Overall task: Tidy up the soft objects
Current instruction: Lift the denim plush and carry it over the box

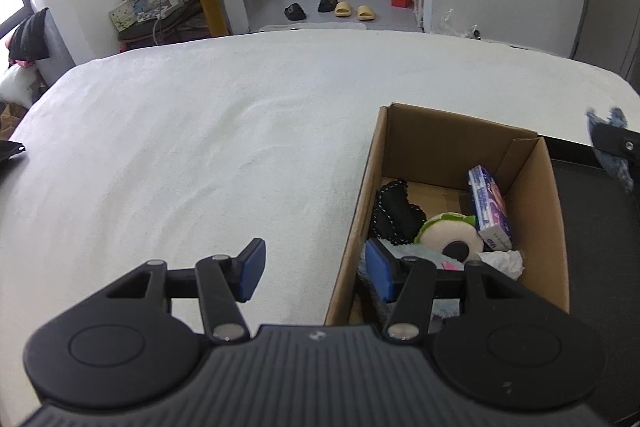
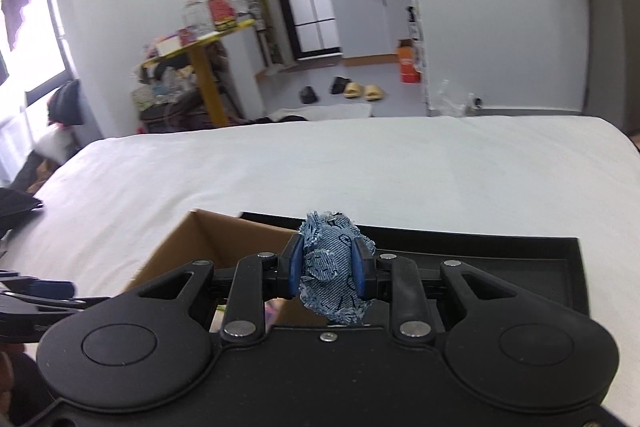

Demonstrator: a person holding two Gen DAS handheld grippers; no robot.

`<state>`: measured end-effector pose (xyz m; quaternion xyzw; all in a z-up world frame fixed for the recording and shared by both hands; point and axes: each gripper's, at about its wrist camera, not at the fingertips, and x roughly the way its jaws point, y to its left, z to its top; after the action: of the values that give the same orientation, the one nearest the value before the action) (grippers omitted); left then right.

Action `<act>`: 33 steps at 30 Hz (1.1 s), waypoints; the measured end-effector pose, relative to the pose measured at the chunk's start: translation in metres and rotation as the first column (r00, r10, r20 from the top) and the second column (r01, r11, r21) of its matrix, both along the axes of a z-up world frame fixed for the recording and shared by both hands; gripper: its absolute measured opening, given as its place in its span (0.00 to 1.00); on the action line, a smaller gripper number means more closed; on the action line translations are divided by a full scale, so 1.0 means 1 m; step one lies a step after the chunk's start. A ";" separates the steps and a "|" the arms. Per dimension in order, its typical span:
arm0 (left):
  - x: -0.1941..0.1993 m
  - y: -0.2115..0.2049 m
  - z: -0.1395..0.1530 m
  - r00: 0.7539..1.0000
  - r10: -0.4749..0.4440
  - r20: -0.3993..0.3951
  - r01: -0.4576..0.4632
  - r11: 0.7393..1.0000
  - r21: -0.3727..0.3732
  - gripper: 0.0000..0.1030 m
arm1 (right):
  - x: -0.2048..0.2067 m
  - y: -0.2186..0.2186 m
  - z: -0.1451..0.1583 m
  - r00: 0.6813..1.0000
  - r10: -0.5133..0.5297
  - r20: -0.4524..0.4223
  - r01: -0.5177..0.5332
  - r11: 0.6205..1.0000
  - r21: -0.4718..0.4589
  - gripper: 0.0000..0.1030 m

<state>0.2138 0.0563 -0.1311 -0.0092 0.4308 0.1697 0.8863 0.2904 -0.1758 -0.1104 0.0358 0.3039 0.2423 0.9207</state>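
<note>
Cardboard box point(image 1: 536, 227) held a tissue pack point(image 1: 490, 207), lettering unreadable, and plush toy point(image 1: 448, 233); right gripper point(image 2: 327, 269) clamped frayed denim point(image 2: 332, 267); left gripper point(image 1: 316, 273) gaped, empty.

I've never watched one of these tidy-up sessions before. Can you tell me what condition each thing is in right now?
Left tongs: open, holding nothing, astride the box's near wall.
Right tongs: shut on the denim scrap.
Denim scrap: bunched up, held in the air.
Cardboard box: open, partly filled.
Plush toy: lying in the box.
Black fabric piece: lying in the box.
Tissue pack: leaning against the box's wall.
Black tray: no items seen inside.
</note>
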 end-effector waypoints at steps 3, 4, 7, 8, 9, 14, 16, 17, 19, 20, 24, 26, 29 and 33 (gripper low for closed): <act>-0.002 0.002 -0.002 1.000 -0.010 0.010 0.010 1.000 -0.021 0.49 | 0.000 0.010 0.003 1.000 0.028 0.012 -0.027 1.000 -0.006 0.24; -0.003 0.003 -0.003 1.000 -0.011 0.014 0.012 0.999 -0.031 0.49 | 0.000 0.013 0.004 0.999 0.038 0.014 -0.038 0.999 -0.007 0.24; -0.006 0.006 -0.007 0.999 -0.022 0.024 0.024 0.998 -0.056 0.44 | -0.002 0.023 0.003 0.997 0.070 0.018 -0.070 0.997 -0.013 0.24; -0.007 0.006 -0.008 0.999 -0.028 0.025 0.030 0.998 -0.061 0.41 | -0.006 0.027 0.003 0.997 0.078 0.021 -0.078 0.997 -0.015 0.24; -0.007 0.007 -0.010 0.999 -0.033 0.024 0.035 0.997 -0.066 0.37 | -0.006 0.030 0.003 0.996 0.090 0.024 -0.090 0.996 -0.017 0.24; -0.008 0.014 -0.015 0.999 -0.042 0.016 0.044 0.991 -0.129 0.11 | -0.005 0.041 0.007 0.991 0.131 -0.018 -0.130 0.991 0.020 0.24; -0.008 0.013 -0.015 0.998 -0.052 0.022 0.054 0.988 -0.141 0.07 | -0.007 0.045 0.009 0.991 0.136 -0.008 -0.136 0.991 0.000 0.24; -0.008 0.013 -0.015 0.998 -0.051 0.021 0.053 0.989 -0.140 0.07 | -0.007 0.047 0.010 0.989 0.147 -0.014 -0.147 0.989 -0.006 0.24; -0.007 0.013 -0.014 0.999 -0.041 0.018 0.043 0.988 -0.151 0.07 | -0.009 0.054 0.009 0.987 0.160 -0.021 -0.161 0.986 -0.044 0.24; -0.007 0.014 -0.014 0.999 -0.039 0.016 0.041 0.986 -0.159 0.07 | -0.010 0.059 0.009 0.986 0.165 -0.021 -0.166 0.984 -0.068 0.24; -0.007 0.019 -0.011 0.999 -0.038 0.013 0.040 0.980 -0.194 0.07 | -0.013 0.078 0.010 0.981 0.195 -0.026 -0.196 0.972 -0.130 0.24; -0.007 0.022 -0.011 0.999 -0.032 0.013 0.034 0.976 -0.215 0.07 | -0.013 0.090 0.011 0.977 0.209 -0.027 -0.211 0.964 -0.164 0.24; -0.007 0.027 -0.011 1.000 -0.022 0.006 0.023 0.968 -0.249 0.07 | -0.014 0.105 0.014 0.971 0.239 -0.029 -0.240 0.945 -0.222 0.25; -0.006 0.030 -0.008 1.000 -0.024 -0.003 0.022 0.961 -0.276 0.07 | -0.017 0.121 0.016 0.962 0.271 -0.023 -0.266 0.921 -0.286 0.25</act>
<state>0.2076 0.0867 -0.1393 -0.1271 0.4531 0.0975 0.8769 0.2733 -0.0546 -0.0940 -0.1416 0.3298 0.3198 0.8769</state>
